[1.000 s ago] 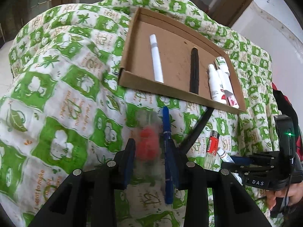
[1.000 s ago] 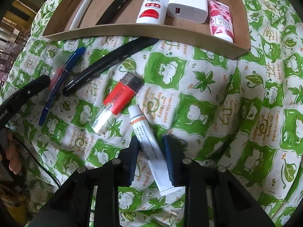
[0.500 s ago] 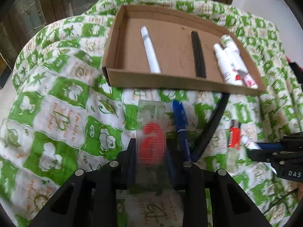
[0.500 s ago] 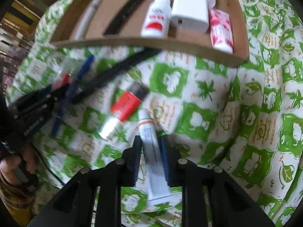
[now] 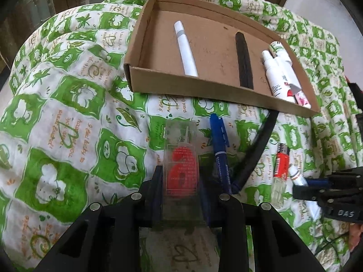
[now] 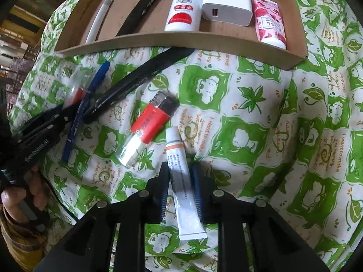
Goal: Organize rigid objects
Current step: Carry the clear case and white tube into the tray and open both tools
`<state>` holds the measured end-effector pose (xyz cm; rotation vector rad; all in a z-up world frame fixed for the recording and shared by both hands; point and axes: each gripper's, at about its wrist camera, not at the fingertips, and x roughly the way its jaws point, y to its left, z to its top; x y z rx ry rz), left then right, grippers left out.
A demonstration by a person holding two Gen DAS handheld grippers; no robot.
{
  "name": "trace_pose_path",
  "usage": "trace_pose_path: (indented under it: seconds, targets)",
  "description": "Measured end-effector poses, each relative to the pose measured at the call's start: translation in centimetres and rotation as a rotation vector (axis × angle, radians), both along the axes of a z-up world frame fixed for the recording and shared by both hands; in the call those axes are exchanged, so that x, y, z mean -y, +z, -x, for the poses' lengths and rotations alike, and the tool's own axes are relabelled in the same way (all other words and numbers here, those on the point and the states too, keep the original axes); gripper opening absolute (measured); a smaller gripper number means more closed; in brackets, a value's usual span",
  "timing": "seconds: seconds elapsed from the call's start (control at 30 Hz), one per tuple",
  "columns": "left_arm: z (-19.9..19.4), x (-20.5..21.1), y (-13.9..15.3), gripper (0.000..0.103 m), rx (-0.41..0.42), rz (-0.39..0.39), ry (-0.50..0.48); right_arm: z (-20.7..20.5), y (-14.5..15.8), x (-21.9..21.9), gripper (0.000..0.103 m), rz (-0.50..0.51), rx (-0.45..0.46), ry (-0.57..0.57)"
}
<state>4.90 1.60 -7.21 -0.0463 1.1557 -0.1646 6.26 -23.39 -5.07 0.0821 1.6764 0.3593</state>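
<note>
At the bottom of the left wrist view, the left gripper [image 5: 180, 181] is clamping a clear packet with a red label [image 5: 181, 170], its jaws having just narrowed. At the bottom of the right wrist view, the right gripper [image 6: 180, 188] is pinching a white tube [image 6: 183, 188] after closing. Beyond, at frame top, a cardboard tray [image 6: 181, 39] is lying on the green-patterned cloth [image 6: 261, 113].

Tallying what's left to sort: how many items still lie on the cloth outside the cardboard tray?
5: clear red-labelled packet between the left gripper fingers, blue pen beside it, long black pen, red lighter, white tube in the right gripper. Others may be hidden.
</note>
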Motion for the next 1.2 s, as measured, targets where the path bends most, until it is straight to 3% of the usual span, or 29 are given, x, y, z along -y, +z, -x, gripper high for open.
trace_pose_path:
  seconds: [0.1,0.2,0.43,0.6,1.2]
  targets:
    - [-0.3,1.1,0.0,0.030,0.021,-0.015,-0.006,-0.3,1.0,0.3,0.016,-0.012,0.058,-0.004]
    - [0.2,1.2,0.9,0.030,0.043,0.029,0.005,-0.6,2.7,-0.2,0.016,-0.037,0.125,0.011]
    - [1.6,0.9,3.4,0.030,0.108,0.059,0.008,-0.4,4.1,-0.1,0.016,-0.098,0.135,0.001]
    - [2.6,1.1,4.0,0.030,0.139,0.024,-0.002,0.1,6.0,-0.3,0.016,-0.126,0.163,-0.013]
    - [2.4,0.6,5.1,0.030,0.180,0.012,0.014,0.3,6.7,0.0,0.016,-0.129,0.229,-0.056]
